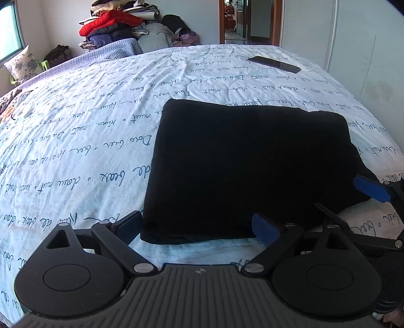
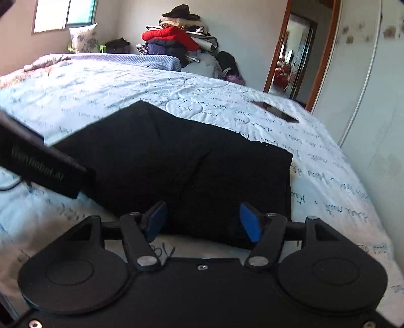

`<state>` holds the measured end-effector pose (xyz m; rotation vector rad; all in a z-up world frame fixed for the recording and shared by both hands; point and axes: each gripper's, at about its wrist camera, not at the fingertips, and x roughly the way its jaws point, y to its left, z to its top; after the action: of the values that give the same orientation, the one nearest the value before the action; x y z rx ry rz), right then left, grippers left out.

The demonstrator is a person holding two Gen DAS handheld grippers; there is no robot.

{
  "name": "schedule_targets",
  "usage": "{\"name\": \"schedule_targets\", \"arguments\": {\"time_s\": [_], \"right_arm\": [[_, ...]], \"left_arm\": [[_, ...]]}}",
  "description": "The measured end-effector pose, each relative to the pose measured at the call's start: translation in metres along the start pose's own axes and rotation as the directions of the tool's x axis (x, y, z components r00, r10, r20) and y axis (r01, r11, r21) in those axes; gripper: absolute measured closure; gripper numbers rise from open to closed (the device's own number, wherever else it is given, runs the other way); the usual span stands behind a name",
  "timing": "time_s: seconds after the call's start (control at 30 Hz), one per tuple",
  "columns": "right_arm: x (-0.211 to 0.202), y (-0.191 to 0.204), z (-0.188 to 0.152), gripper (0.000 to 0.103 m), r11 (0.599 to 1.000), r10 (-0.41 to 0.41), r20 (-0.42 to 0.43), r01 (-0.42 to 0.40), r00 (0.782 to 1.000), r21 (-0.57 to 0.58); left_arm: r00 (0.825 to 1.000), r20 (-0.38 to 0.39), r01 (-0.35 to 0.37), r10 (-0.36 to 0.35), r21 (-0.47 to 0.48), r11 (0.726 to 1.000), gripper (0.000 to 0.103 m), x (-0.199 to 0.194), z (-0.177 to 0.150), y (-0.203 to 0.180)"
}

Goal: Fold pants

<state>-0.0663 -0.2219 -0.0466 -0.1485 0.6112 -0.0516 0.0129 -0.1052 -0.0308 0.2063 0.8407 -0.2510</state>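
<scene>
The black pants (image 1: 247,164) lie folded into a flat, roughly square bundle on the bed; they also show in the right wrist view (image 2: 181,161). My left gripper (image 1: 199,227) is open, its fingers spread at the bundle's near edge, holding nothing. My right gripper (image 2: 204,220) is open too, its blue pads (image 2: 250,222) at either side of the bundle's near right edge. The right gripper's blue pad (image 1: 372,189) shows at the bundle's right corner in the left wrist view. The left gripper's black body (image 2: 43,164) crosses the left of the right wrist view.
The bed has a white quilt with dark script print (image 1: 88,141). A dark phone (image 1: 274,64) lies at the far right of the bed. A pile of clothes with a red jacket (image 1: 111,22) stands beyond the bed. A doorway (image 1: 250,20) and a white wall are at the right.
</scene>
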Motion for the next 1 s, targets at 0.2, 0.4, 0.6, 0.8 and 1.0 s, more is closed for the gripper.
{"name": "schedule_targets", "arguments": {"time_s": [0.2,0.4,0.6,0.8,1.0], "right_arm": [[-0.031,-0.002,-0.001,0.022,0.993,-0.005,0.046,-0.001,0.999,0.116],[-0.056,0.014,-0.01,0.009,0.978,-0.08,0.029,0.073,0.996,0.195],[-0.06,0.036,-0.023,0.009,0.969,-0.074,-0.015,0.076,0.997,0.234],[-0.047,0.034,-0.035,0.009,0.966,-0.061,-0.069,0.077,0.996,0.248],[-0.045,0.038,-0.06,0.001,0.972,-0.061,-0.037,0.068,0.997,0.227]], "left_arm": [[1.0,0.012,-0.003,0.004,-0.027,1.0,0.008,-0.01,-0.006,0.003],[0.999,0.019,-0.025,0.027,-0.056,0.998,0.008,-0.024,-0.024,0.016],[0.999,0.005,-0.038,0.039,-0.13,0.991,0.008,-0.032,-0.046,0.037],[0.997,-0.003,-0.073,0.074,-0.14,0.987,0.008,-0.025,-0.062,0.038],[0.99,0.045,-0.126,0.132,-0.107,0.986,0.006,-0.021,-0.074,0.025]]}}
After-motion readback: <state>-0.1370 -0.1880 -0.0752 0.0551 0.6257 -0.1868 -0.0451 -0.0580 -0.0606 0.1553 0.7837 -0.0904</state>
